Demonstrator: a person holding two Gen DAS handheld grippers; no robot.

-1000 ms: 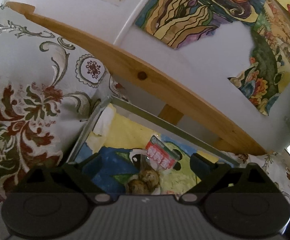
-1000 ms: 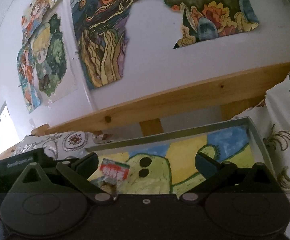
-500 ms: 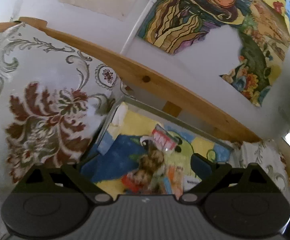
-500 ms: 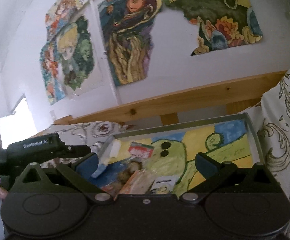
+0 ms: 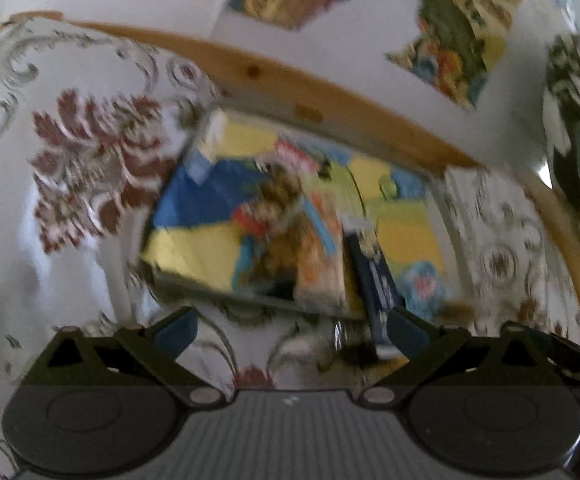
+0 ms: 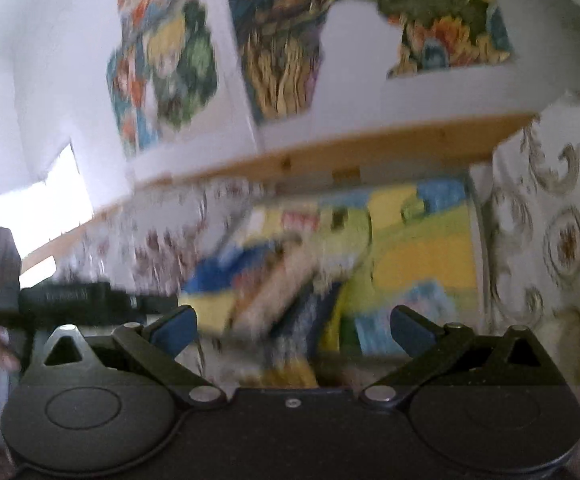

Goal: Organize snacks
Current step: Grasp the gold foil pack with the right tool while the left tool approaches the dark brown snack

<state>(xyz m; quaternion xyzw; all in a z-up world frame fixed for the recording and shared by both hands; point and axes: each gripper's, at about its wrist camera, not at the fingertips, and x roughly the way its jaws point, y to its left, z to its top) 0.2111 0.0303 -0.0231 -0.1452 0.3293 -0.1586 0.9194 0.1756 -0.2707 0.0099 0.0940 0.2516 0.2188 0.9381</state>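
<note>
Left gripper (image 5: 290, 330) fingers opening, right gripper (image 6: 290, 330) fingers apart, both empty; blur risks misjudging snacks (image 5: 294, 236) in tray (image 5: 250, 298).

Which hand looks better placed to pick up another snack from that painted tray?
Probably the left. Its claw is opening, empty, with the dark blue packet just ahead by its right finger. The right claw is open too, but its blurred view shows no snack as clearly lined up in the tray.

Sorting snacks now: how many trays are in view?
1: the painted tray lies between the floral cushions, with snacks piled in it. Blur could hide others.
</note>
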